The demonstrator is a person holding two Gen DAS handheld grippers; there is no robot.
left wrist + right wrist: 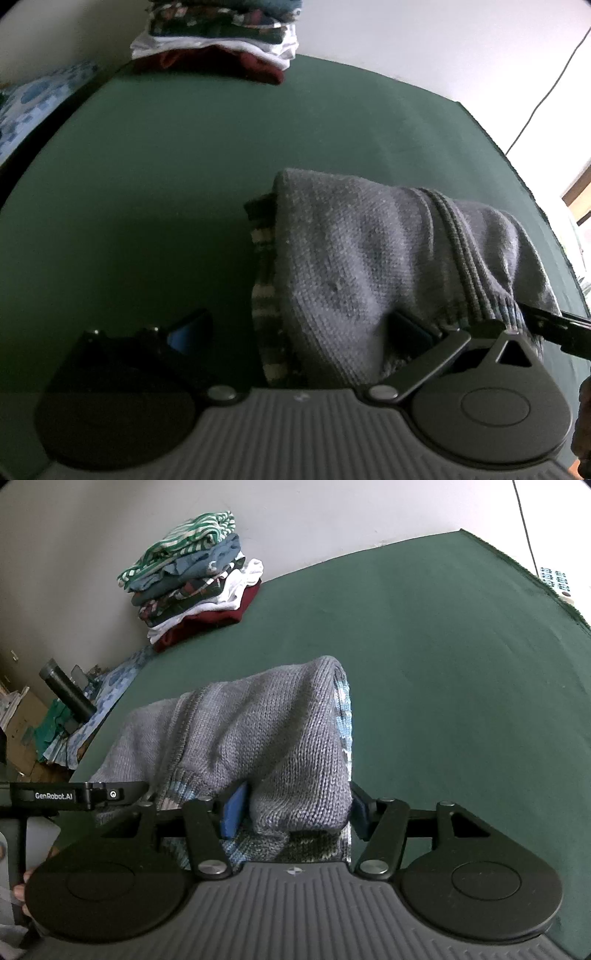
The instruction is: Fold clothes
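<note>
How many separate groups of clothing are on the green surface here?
2. A stack of folded clothes sits at the far edge of the green surface by the wall; one grey knit sweater lies near, between the right gripper's fingers. Garments within the stack can't be counted.

We see the folded sweater lying on the table at its near edge, bunched into a thick roll that runs from near to far. A striped layer sits under it, showing along one side. The stack of folded clothes stands at the far left corner of the table, against the wall, well apart from the sweater. A remote lies just beyond the table's far right edge. A patterned cloth lies off the table's left side.
</note>
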